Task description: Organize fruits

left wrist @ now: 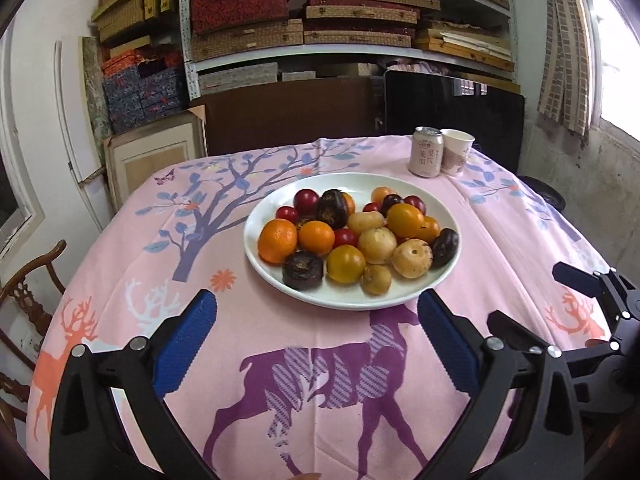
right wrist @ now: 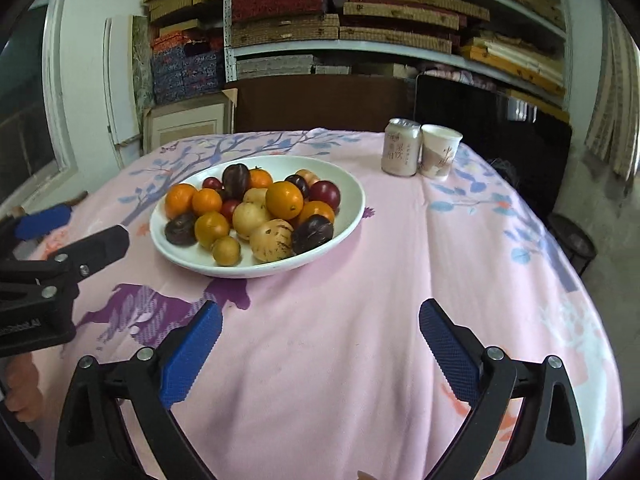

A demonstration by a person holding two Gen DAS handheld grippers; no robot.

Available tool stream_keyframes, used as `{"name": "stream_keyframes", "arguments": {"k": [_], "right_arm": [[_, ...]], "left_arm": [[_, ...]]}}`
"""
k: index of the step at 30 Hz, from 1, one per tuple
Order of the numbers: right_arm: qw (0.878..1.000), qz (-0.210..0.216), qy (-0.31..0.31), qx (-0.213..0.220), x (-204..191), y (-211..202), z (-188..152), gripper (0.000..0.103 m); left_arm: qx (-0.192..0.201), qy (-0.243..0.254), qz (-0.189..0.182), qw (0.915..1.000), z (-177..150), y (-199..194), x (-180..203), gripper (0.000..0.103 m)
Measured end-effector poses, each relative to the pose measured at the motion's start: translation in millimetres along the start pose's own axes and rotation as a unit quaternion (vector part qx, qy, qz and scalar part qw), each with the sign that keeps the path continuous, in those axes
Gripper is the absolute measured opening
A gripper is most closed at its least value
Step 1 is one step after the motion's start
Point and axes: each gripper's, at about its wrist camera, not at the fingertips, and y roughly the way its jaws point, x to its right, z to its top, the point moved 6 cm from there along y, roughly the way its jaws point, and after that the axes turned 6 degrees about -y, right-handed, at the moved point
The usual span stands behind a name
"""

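A white plate (left wrist: 408,300) (right wrist: 344,184) sits mid-table, piled with several fruits: oranges (left wrist: 277,240) (right wrist: 284,199), pale yellow fruits (left wrist: 412,258) (right wrist: 272,239), dark purple ones (left wrist: 302,269) (right wrist: 312,233) and small red ones (left wrist: 306,199) (right wrist: 324,194). My left gripper (left wrist: 316,312) stands open just short of the plate's near rim, with nothing between its blue pads (left wrist: 188,340). My right gripper (right wrist: 320,320) is open over bare cloth, right of and nearer than the plate. Each gripper also shows at the other view's edge: the right gripper (left wrist: 596,288) and the left gripper (right wrist: 76,228).
A pink tablecloth (left wrist: 320,400) (right wrist: 400,260) with deer and tree prints covers the table. A pink drink can (left wrist: 426,152) (right wrist: 401,147) and a paper cup (left wrist: 456,152) (right wrist: 440,152) stand at the far right. Shelves of boxes (left wrist: 320,20) fill the back wall; a wooden chair (left wrist: 28,292) is at left.
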Motion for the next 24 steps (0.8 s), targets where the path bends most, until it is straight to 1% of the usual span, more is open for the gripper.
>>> {"name": "stream_keyframes", "arguments": {"k": [2, 7, 10, 15, 24], "right_arm": [[1.0, -0.005, -0.003, 0.008, -0.2, -3.0, 0.8, 0.1], [1.0, -0.001, 0.007, -0.003, 2.7, 0.8, -1.5, 0.1], [1.0, -0.001, 0.007, -0.001, 2.6, -0.5, -1.2, 0.1], [1.0, 0.0, 0.008, 0.0, 2.5, -1.3, -1.5, 0.1], [1.0, 0.002, 0.008, 0.002, 1.7, -2.7, -0.5, 0.1]], "left_arm": [[-0.006, -0.003, -0.013, 0.9999, 0.0, -1.6, 3.1, 0.098], [-0.003, 0.012, -0.003, 0.9999, -2.3, -5.0, 10.5, 0.098], [-0.001, 0.011, 0.012, 0.9999, -2.6, -4.8, 9.4, 0.098], [-0.004, 0.002, 0.0, 1.0, -0.3, -4.1, 5.4, 0.098], [-0.008, 0.009, -0.002, 0.9999, -0.9, -1.5, 8.9, 0.098]]}}
